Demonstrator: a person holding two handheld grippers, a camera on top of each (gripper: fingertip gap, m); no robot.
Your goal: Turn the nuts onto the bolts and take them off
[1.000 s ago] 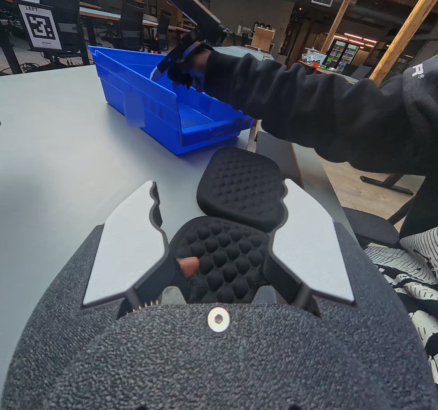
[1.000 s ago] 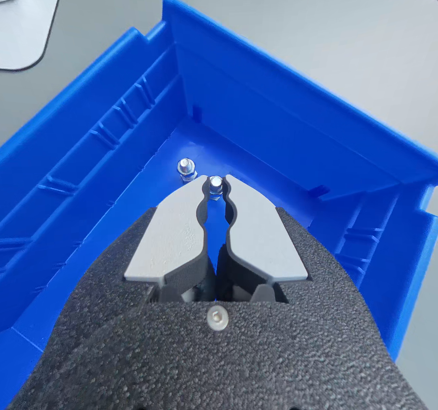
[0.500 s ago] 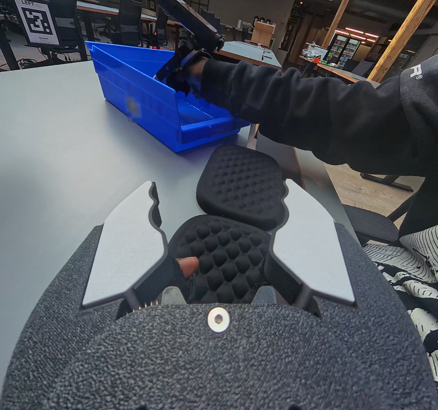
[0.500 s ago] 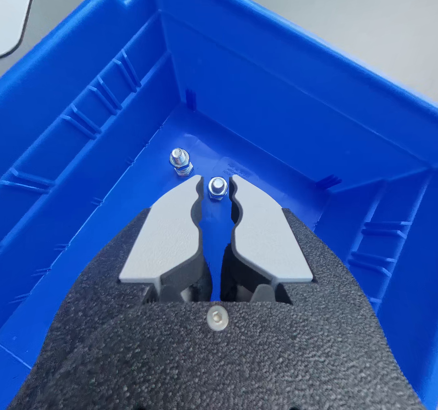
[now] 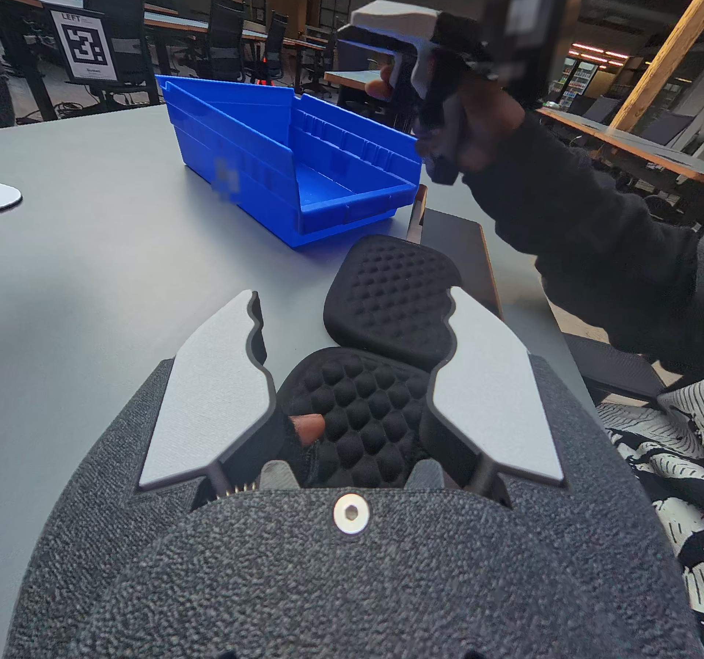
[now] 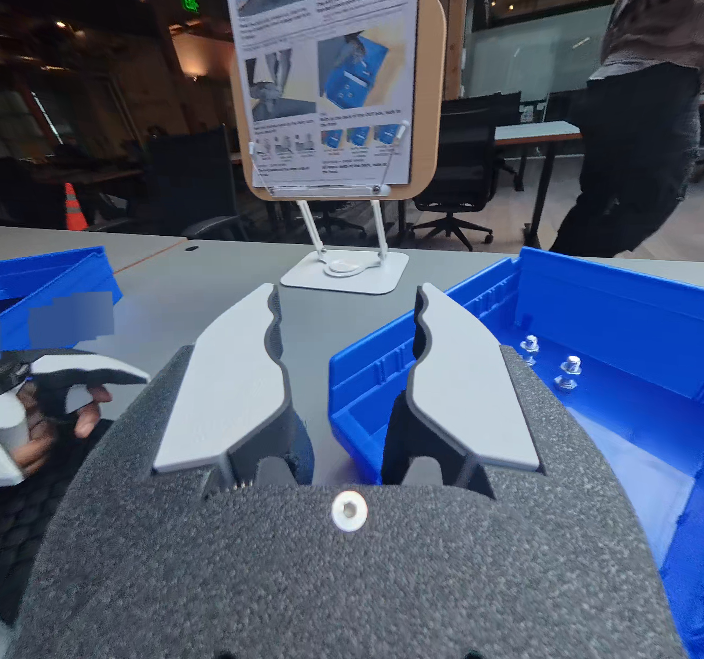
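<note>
Grey table (image 6: 228, 271); 2 nutted bolts (image 6: 552, 364) right of both grippers' spread, empty fingers (image 6: 236, 374).

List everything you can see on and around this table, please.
Bins: two, blue; one at right, one at left, both on the table.
Bolts with nuts: two, silver; and, upright on the right bin's floor.
Table: one, grey.
Sheet on stand: one, white, behind the bins.
Pads: two, black, dimpled, at the table's near edge.
Marker sign: one, black and white, past the table.
Cone: one, orange, in the background.
Chairs: several, black, in the background.
Passer-by: one, far right.
Left tongs: open, empty, over the pads.
Right tongs: open, empty, raised beside the right bin.
</note>
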